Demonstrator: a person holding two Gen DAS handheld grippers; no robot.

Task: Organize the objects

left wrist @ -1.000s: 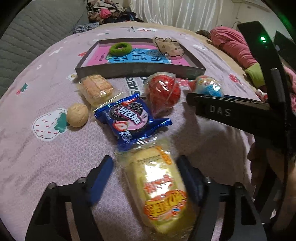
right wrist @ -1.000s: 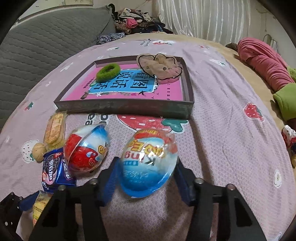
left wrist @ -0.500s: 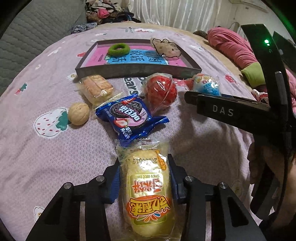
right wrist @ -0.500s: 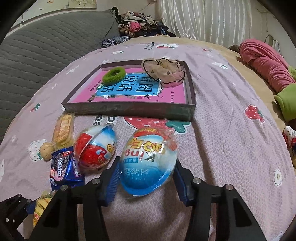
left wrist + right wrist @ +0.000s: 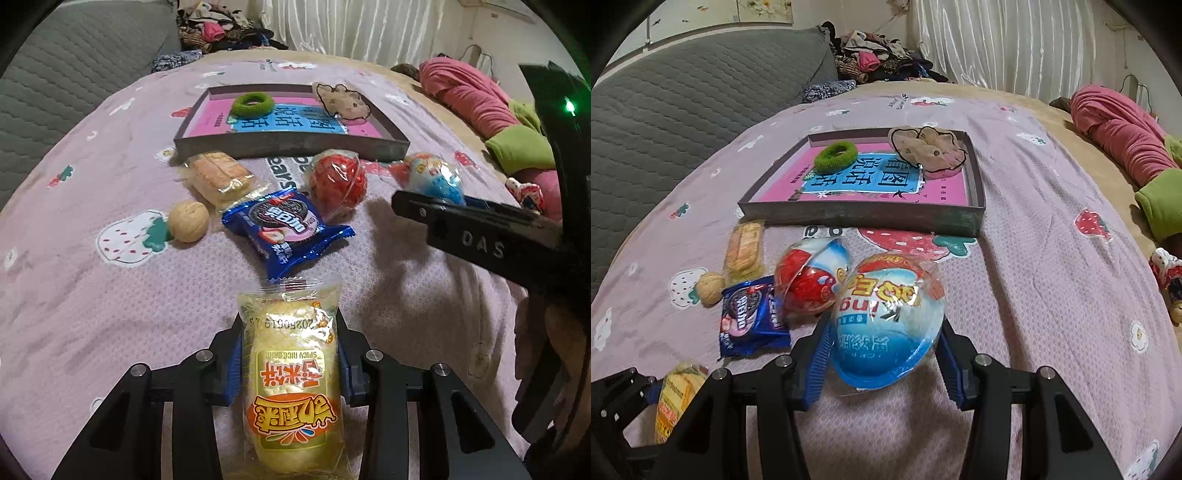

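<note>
Our left tool (image 5: 290, 363) has just closed on the yellow rice cake packet (image 5: 291, 384): a second ago its blue pads stood wide on either side, and now they press the wrapper's flanks. The packet sits at 6 o'clock in the left wrist view, on the pink bedsheet (image 5: 92, 295).

Our right tool (image 5: 882, 350) grips the blue toy egg (image 5: 888, 325), which has drawn closer between the pads since the earlier frame and may be just off the bed, though we cannot tell.

We judge both grasps set, so the next step is carrying each item towards the grey tray (image 5: 295, 146) at 12 o'clock, which holds a green hair tie (image 5: 255, 105) and a beige scrunchie (image 5: 341, 101).

On the bed between us and the tray lie the red toy egg (image 5: 338, 182), Oreo packet (image 5: 286, 230), biscuit packet (image 5: 219, 177) and walnut (image 5: 188, 220), apparently unmoved.
</note>
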